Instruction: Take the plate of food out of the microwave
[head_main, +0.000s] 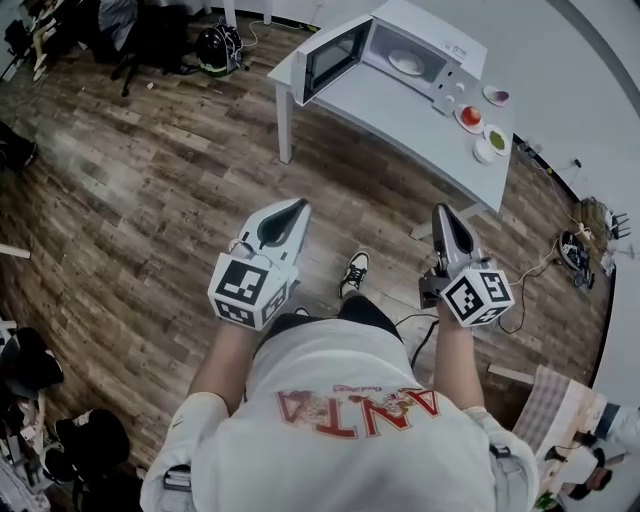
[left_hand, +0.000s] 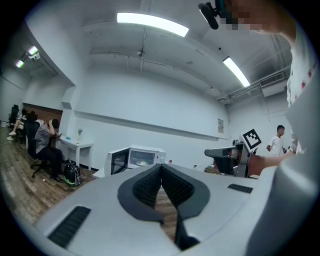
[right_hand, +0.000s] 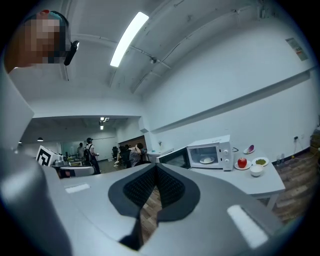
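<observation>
A white microwave (head_main: 420, 50) stands on a pale table (head_main: 390, 110) far ahead of me, its door (head_main: 330, 58) swung open to the left. Inside it lies a white plate of food (head_main: 407, 63), which also shows as the plate (left_hand: 142, 163) in the left gripper view and the plate (right_hand: 206, 160) in the right gripper view. My left gripper (head_main: 296, 206) and right gripper (head_main: 441, 210) hover over the wooden floor at waist height, well short of the table. Both point toward the microwave. Each has its jaws shut tip to tip with nothing between them.
Beside the microwave sit a dish with a red fruit (head_main: 470, 117), a green dish (head_main: 496, 140), a small white bowl (head_main: 484, 152) and a purple-topped dish (head_main: 496, 96). A black bag (head_main: 217, 48) lies left of the table. Cables (head_main: 575, 250) trail on the floor at right. Seated people (left_hand: 45, 145) are far left.
</observation>
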